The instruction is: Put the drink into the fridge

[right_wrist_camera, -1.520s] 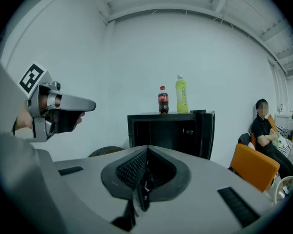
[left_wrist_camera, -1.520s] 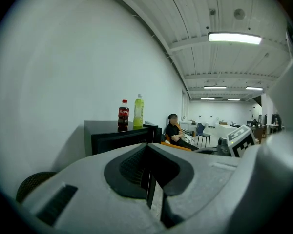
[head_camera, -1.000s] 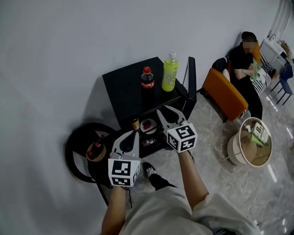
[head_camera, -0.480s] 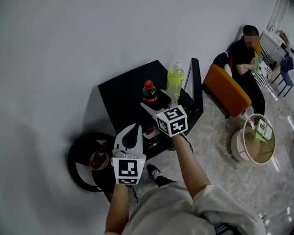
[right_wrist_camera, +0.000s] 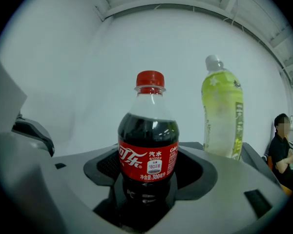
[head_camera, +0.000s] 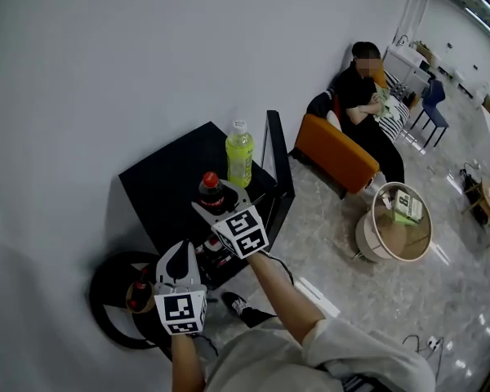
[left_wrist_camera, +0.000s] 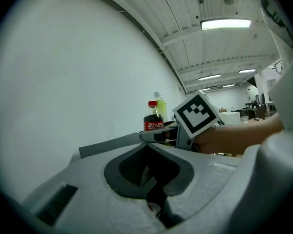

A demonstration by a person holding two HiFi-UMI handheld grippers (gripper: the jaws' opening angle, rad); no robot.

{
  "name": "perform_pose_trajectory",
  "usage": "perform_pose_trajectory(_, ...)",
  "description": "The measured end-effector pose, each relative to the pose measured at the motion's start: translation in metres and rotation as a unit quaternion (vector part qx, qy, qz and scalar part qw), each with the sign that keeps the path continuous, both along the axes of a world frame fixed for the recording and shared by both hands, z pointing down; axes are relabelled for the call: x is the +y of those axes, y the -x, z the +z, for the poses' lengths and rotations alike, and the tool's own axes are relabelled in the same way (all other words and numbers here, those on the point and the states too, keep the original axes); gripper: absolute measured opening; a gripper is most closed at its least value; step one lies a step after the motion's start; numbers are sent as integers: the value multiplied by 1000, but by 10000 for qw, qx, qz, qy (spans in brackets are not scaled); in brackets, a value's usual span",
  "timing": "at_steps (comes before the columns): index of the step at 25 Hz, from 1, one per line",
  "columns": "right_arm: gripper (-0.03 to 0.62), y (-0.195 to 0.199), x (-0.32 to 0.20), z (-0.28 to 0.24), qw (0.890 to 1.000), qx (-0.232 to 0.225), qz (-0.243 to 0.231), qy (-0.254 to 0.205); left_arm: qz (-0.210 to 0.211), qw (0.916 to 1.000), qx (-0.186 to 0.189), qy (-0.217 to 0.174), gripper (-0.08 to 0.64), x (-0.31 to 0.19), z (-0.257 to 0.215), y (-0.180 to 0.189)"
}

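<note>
A cola bottle (head_camera: pixel 210 190) with a red cap stands on top of the low black fridge (head_camera: pixel 159 182), and a green drink bottle (head_camera: pixel 239 152) stands just behind it. My right gripper (head_camera: pixel 214 203) reaches the cola bottle, whose lower body (right_wrist_camera: pixel 148 140) stands between the wide jaws. Those jaws have just been closing a little, and the pads do not visibly press the bottle. My left gripper (head_camera: pixel 180 254) hangs lower, in front of the fridge, with its jaws together and nothing in them. From the left gripper view I see the cola bottle (left_wrist_camera: pixel 154 118) past the right gripper's marker cube (left_wrist_camera: pixel 198 115).
The fridge door (head_camera: pixel 278 166) stands open to the right. A round black stand (head_camera: pixel 106 300) holding a basket (head_camera: pixel 139 296) sits at the lower left. A person (head_camera: pixel 366 88) sits on an orange sofa (head_camera: pixel 335 149). A round white side table (head_camera: pixel 396 231) is on the tiled floor.
My right gripper rose from in front of the fridge's open shelves to the cola bottle on top, and its jaws opened around it. The left gripper moved along with it.
</note>
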State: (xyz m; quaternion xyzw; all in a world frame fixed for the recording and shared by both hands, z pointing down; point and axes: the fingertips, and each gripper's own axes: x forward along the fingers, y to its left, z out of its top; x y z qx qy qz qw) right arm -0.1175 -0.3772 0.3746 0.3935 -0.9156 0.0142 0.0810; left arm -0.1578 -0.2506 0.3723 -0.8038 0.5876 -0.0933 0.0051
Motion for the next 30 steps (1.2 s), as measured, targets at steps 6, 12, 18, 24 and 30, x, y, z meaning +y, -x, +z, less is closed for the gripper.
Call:
perform_pose_trajectory(6,313,-32,40,-4,9994,-201,209,-184,285,9980,567,-5,11,29,-6,-24)
perform_pose_trajectory(12,314,-64,87,-3,9949,-759,497,-447,255,9963,811,154,11,71,19,-42)
perform_pose_trajectory(18,313,-83,126,48,9964,-647,515,-209,189,9943,905,540,11,110,56,-63)
perform_pose_trajectory(24,313,-95,134,104,9965,-589,586,72,207,9948,617,779,9,110,99,-80)
perform_pose_trajectory(30,313,-46,92,199,9984,-506,139,213,74,9952,428,874,11,87,144,-58)
